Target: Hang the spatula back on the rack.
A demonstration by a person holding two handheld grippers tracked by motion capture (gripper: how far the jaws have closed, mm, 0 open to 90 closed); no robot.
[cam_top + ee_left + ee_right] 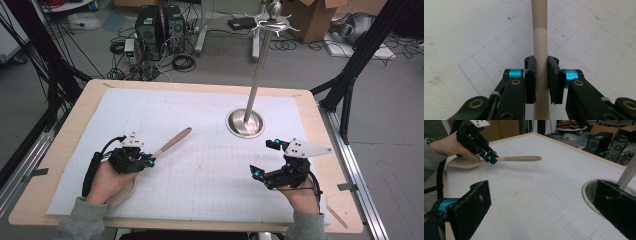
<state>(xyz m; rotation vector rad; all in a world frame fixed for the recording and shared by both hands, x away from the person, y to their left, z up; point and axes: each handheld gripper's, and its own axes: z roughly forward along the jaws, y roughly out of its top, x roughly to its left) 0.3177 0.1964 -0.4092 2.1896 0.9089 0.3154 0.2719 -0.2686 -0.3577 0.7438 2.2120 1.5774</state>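
Left gripper (148,161): jaws clamped on wooden spoon (172,142) handle, left of mat (200,165) | right gripper (262,157): jaws wide apart, holding nothing | right gripper view: spoon lifted, bowl under hand | writing: none legible.

A lab — computer towers (160,25), floor cables (182,62), cardboard boxes (312,17)

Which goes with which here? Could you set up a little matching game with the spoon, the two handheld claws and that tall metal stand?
Things:
1. wooden spoon
2. left gripper
3. right gripper
4. metal stand

States:
A. jaws wide apart, nothing between them
B. upright on a round base
C. clamped by its handle
D. jaws closed on a handle

Pairs: 1-C, 2-D, 3-A, 4-B
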